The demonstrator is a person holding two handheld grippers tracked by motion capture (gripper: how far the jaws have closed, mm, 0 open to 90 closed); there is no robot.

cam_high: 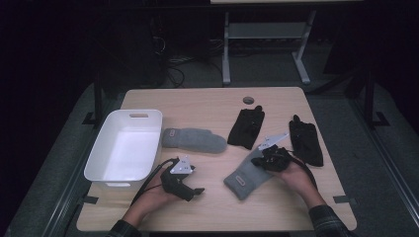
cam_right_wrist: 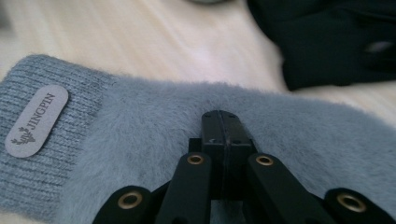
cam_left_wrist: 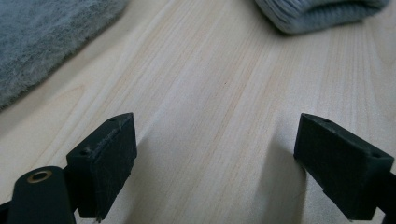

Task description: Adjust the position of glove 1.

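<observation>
1. Nearest to me in the right gripper view, my right gripper has its jaws pressed together with no gap between them, the tips lying on the fluffy body of the grey mitten; whether they pinch any of the fabric I cannot tell.
2. That grey mitten lies slanted on the wooden surface, its ribbed cuff and label towards me, with my right gripper over its far end.
3. My left gripper stands wide open and holds nothing; bare surface shows between its jaws.
4. In the high view my left gripper rests low on the surface just beside the white bin.
5. A second grey mitten lies between the bin and a black glove.
6. Another black glove lies right of my right hand.
</observation>
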